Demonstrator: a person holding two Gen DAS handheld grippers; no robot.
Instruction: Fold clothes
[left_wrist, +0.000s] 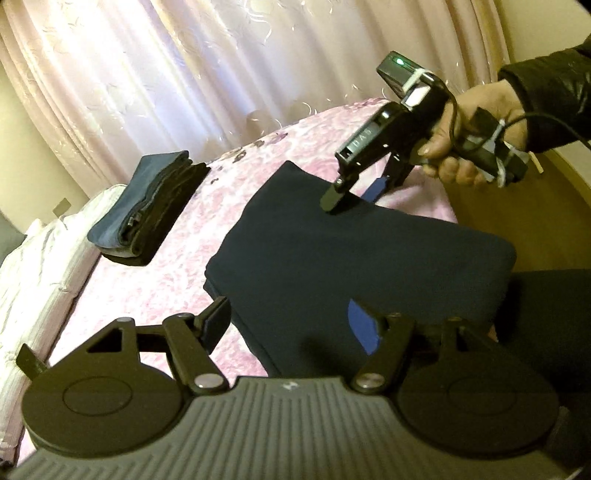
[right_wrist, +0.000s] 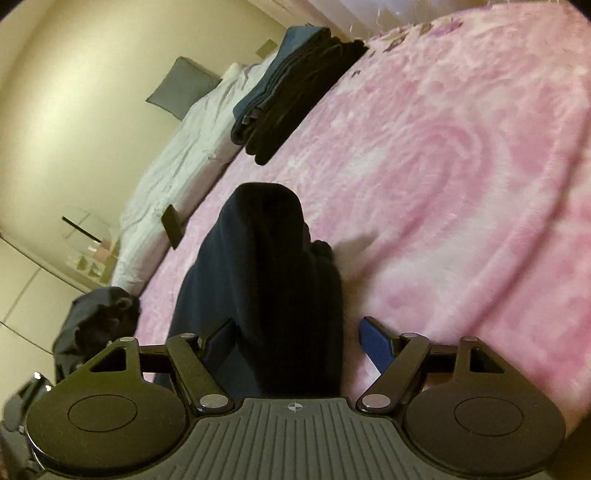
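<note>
A dark navy garment (left_wrist: 332, 254) lies folded on the pink bed. My left gripper (left_wrist: 291, 325) is open, with the garment's near edge between its fingers. My right gripper (left_wrist: 354, 192) is open over the garment's far edge, one finger touching the cloth. In the right wrist view the garment (right_wrist: 266, 266) runs between the open right gripper's (right_wrist: 295, 343) fingers, and the left gripper's finger (right_wrist: 171, 225) shows beyond it.
A stack of folded jeans and dark clothes (left_wrist: 147, 210) sits farther back on the pink bedspread (left_wrist: 221, 206); it shows in the right wrist view too (right_wrist: 291, 88). White bedding (right_wrist: 173, 177) lies at the left. Pink curtains (left_wrist: 184, 74) hang behind. A dark crumpled garment (right_wrist: 96, 325) lies at the bed's edge.
</note>
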